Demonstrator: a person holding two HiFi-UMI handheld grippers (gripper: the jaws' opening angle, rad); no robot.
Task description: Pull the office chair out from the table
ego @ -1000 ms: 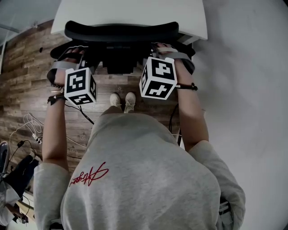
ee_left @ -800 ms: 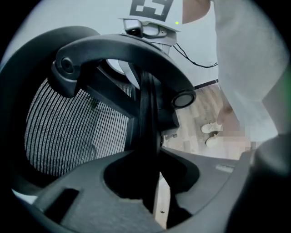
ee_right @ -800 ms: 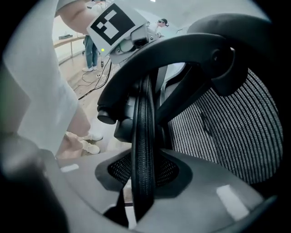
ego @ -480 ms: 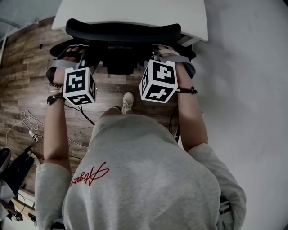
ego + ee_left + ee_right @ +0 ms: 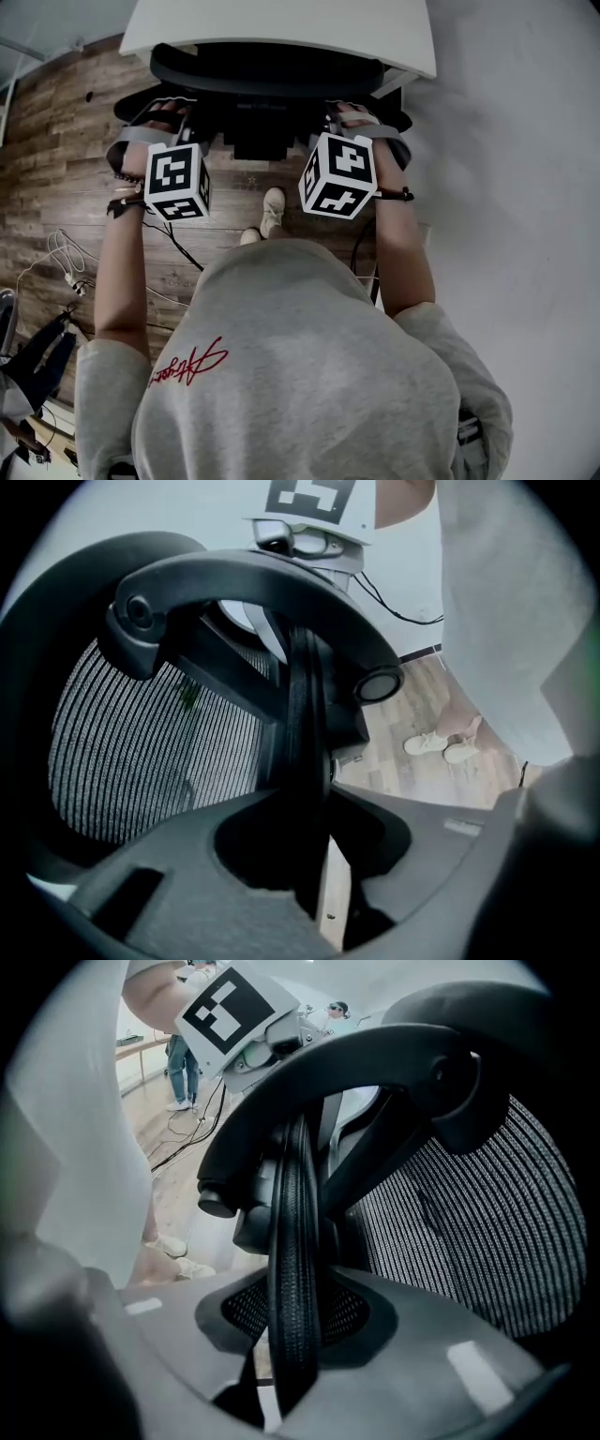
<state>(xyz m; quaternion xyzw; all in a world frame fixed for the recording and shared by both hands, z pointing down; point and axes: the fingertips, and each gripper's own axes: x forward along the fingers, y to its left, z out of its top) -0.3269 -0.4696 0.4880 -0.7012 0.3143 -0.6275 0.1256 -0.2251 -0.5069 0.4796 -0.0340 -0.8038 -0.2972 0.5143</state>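
Against the white table (image 5: pixel 281 21), head view: the office chair (image 5: pixel 267 70) sits tucked close, its backrest running crosswise, with the left gripper (image 5: pixel 167 114) and right gripper (image 5: pixel 352 117) at its two side edges, equally near; left gripper view: jaws clamped on the black side rim (image 5: pixel 305 742); right gripper view: jaws pinching the mesh-covered rim (image 5: pixel 292 1241); the table lies beyond the chair, so the pull likely runs straight back toward the person.

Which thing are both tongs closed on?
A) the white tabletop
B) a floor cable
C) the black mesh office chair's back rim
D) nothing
C: in each gripper view, the left tongs and right tongs pinch the back rim of the black mesh office chair.
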